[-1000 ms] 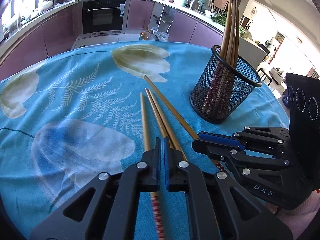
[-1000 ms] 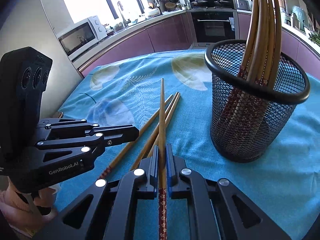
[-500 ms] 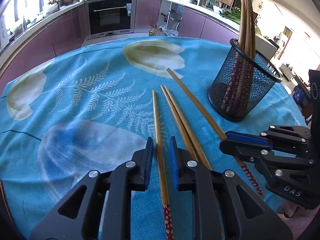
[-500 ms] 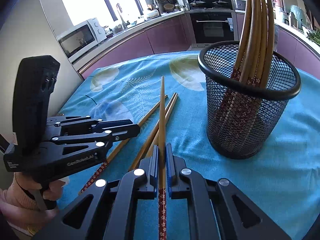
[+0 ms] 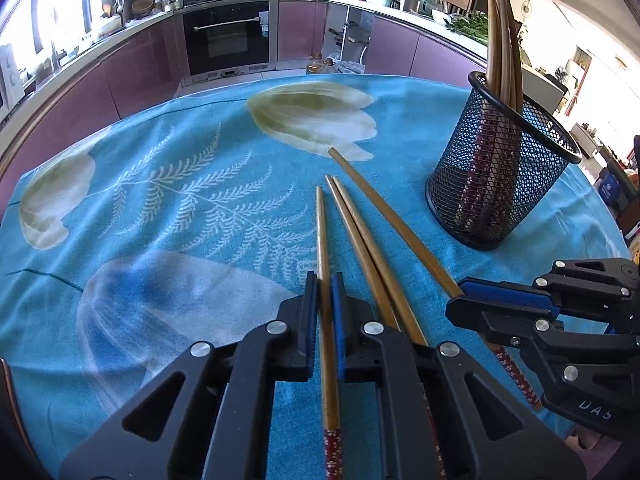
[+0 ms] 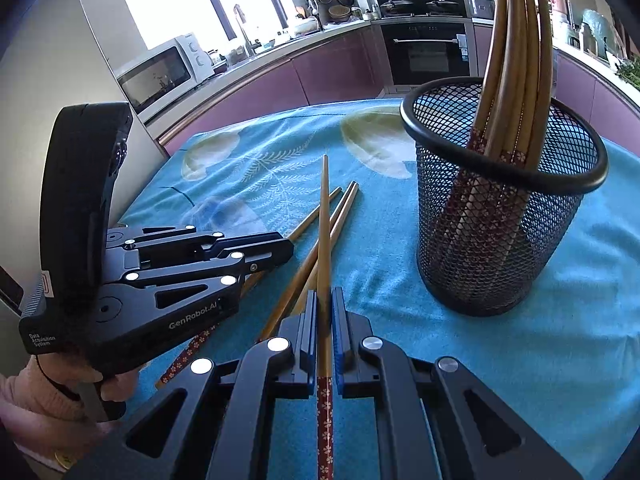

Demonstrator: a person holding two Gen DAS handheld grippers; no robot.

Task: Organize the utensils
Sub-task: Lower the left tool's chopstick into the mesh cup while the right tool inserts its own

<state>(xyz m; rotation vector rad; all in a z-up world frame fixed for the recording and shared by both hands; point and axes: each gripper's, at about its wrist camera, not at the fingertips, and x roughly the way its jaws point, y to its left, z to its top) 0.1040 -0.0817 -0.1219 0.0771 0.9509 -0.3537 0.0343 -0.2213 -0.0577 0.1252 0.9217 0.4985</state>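
While each chopstick (image 5: pixel 323 264) (image 6: pixel 323 240) is clamped by the left gripper (image 5: pixel 325 280) and right gripper (image 6: pixel 325 296), crossing at the mesh holder (image 6: pixel 500 216) may dislodge one.

"GenRobot.AI" is being shown in white on the side of the left gripper (image 6: pixel 276 248), with "Data Acquisition System" printed smaller at its rear. "DAS" is being shown on the right gripper (image 5: pixel 464 298).

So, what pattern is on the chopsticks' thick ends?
Dark red with small pale flowers, clearest in the right wrist view.
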